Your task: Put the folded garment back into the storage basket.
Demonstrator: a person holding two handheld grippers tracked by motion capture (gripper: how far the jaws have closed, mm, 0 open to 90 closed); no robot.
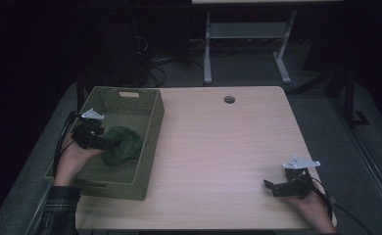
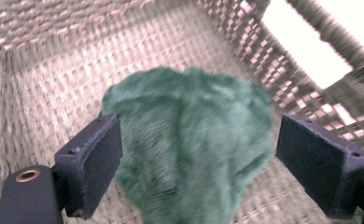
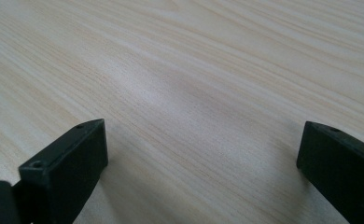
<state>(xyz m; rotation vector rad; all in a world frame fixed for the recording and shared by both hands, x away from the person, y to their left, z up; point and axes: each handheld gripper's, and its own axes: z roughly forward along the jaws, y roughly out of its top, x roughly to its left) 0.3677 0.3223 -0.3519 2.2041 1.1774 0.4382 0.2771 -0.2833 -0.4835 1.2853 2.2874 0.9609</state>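
Wicker basket (image 1: 147, 142), olive-green, stands on left part of light wood table (image 1: 228, 147), its long side running away from the person. Inside it lies a green fuzzy cloth (image 1: 123, 145), crumpled into a lump on the woven bottom, approx. in the middle of the basket and closer to its right wall.

L gripper (image 1: 111, 143) is inside the basket, held by the person's left hand (image 1: 74, 159), w/ a plaid sleeve (image 1: 59, 208) at the wrist. In the left gripper view its jaws are wide apart, one on each side of the cloth (image 2: 189, 149); the cloth sits between them and a bit beyond, and the left jaw is just beside the fabric, but I cannot tell if it touches. It grips nothing. Picture there is blurred.

R gripper (image 1: 268, 186) is low over the near right corner of the table, in the right hand (image 1: 311, 208), well apart from the basket. In the right gripper view the jaws are also spread wide, w/ bare wood grain of the table (image 3: 194, 93) between them, nothing held.

Round cable hole (image 1: 229, 100) is near the far edge of the table.
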